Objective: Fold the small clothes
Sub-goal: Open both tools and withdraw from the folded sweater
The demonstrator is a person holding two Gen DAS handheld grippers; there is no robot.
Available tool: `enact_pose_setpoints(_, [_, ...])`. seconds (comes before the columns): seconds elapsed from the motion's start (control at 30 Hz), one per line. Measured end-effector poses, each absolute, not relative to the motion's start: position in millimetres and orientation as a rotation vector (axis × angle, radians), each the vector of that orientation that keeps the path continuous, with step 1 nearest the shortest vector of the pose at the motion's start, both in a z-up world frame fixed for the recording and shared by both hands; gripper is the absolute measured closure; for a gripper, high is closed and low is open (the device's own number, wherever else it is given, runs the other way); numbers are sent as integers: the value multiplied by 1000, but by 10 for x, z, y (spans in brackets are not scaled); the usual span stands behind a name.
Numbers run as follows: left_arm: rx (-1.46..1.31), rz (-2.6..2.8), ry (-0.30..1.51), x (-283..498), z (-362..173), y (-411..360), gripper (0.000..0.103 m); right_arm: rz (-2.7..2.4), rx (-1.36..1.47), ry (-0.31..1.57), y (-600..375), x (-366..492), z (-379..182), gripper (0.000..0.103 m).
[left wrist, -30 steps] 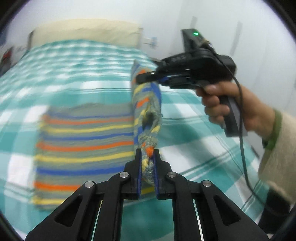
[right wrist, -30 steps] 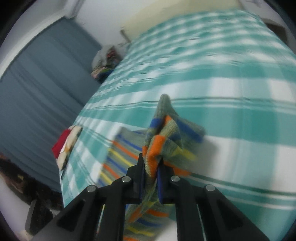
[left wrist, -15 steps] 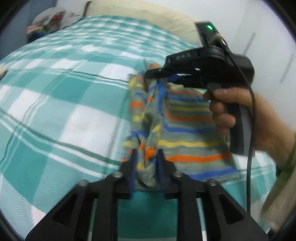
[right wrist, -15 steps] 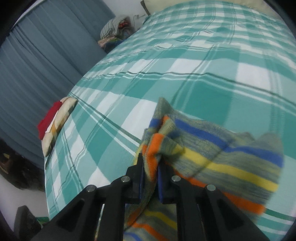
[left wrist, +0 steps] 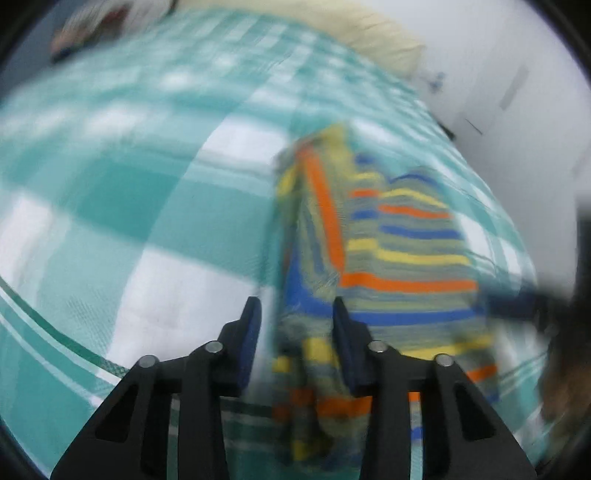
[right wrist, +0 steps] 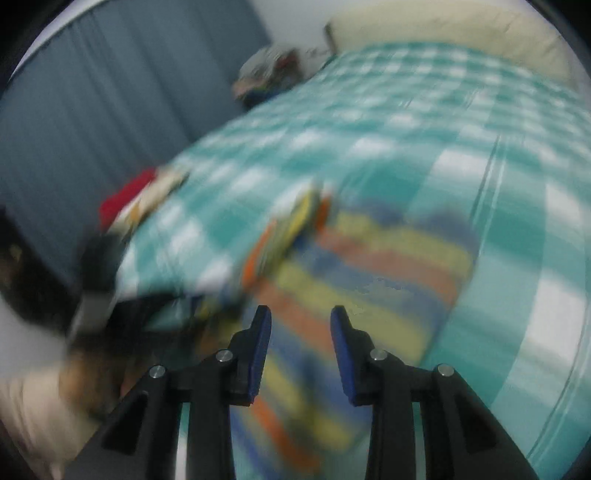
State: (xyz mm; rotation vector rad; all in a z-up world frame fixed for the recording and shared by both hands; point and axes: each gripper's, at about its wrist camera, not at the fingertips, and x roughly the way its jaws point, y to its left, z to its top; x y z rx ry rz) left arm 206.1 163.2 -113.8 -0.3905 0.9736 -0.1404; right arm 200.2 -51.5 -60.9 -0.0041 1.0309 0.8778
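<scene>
Left wrist view: our left claw (left wrist: 295, 314) is opening, striped knit garment (left wrist: 402, 254) loose between its jaws, long axis toward 12 o'clock; right claw (right wrist: 300, 320) opening, empty

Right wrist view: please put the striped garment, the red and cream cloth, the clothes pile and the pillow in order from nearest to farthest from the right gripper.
From the right gripper, whose jaws are opening:
1. Striped garment, on the bed just beyond the fingertips.
2. Red and cream cloth, left, at the bed's edge.
3. Clothes pile, far left, by the curtain.
4. Pillow, at the head of the bed; too close to the pile to rank firmly.
</scene>
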Motion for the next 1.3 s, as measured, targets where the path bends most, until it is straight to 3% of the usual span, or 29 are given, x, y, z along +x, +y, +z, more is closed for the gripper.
enact_pose_setpoints(0.1, [-471, -158, 998, 2042, -1134, 1784, 57, 826, -95, 1131, -599, 1763, -1072, 70])
enact_pose_setpoints(0.17, [-430, -145, 955, 1982, -924, 1824, 55, 830, -64, 1081, -660, 1751, -965, 71])
enact_pose_setpoints(0.27, [-409, -195, 855, 1964, -594, 1833, 33, 819, 9, 1007, -737, 1943, -679, 71])
enact_pose_setpoints(0.37, [-317, -237, 866, 2288, -543, 1688, 32, 772, 11, 957, -697, 2305, -505, 70])
enact_pose_setpoints(0.43, [-295, -155, 907, 2607, -694, 1699, 36, 737, 21, 977, -665, 2556, -562, 71])
enact_pose_setpoints(0.53, [-357, -55, 1011, 2845, -1025, 1878, 60, 617, 50, 1092, -652, 2858, -968, 70])
enact_pose_setpoints(0.57, [-367, -36, 1033, 2866, -1099, 1939, 75, 573, 55, 1128, -651, 2898, -1111, 70])
enact_pose_setpoints(0.63, [-373, -41, 1023, 2781, -1058, 2036, 79, 551, 66, 1080, -678, 2820, -1096, 70])
enact_pose_setpoints(0.73, [-370, -55, 958, 2464, -768, 2187, 62, 560, 61, 997, -750, 2576, -800, 70])
enact_pose_setpoints(0.8, [-377, -97, 902, 2213, -582, 2210, 31, 605, 35, 948, -749, 2286, -579, 68])
enact_pose_setpoints(0.87, [-360, -205, 885, 1959, -463, 2064, 21, 675, 28, 953, -734, 1984, -466, 68])
enact_pose_setpoints(1.0, [-157, -242, 985, 1681, -714, 1591, 20, 742, -34, 1009, -668, 1373, -675, 66])
enact_pose_setpoints(1.03, [-90, -208, 1035, 1671, -863, 1505, 26, 743, -65, 1044, -636, 1256, -812, 66])
enact_pose_setpoints(1.1, [-39, -169, 1100, 1600, -1110, 1496, 28, 708, -110, 1095, -585, 1116, -1069, 65])
enact_pose_setpoints(1.23, [-58, -104, 1009, 1328, -780, 1542, 27, 659, -70, 1040, -769, 821, -833, 66])
enact_pose_setpoints(1.27, [-54, -103, 984, 1262, -692, 1510, 24, 648, -61, 1011, -831, 730, -731, 59])
enact_pose_setpoints(1.3, [-50, -102, 955, 1169, -600, 1461, 17, 632, -64, 986, -880, 660, -654, 44])
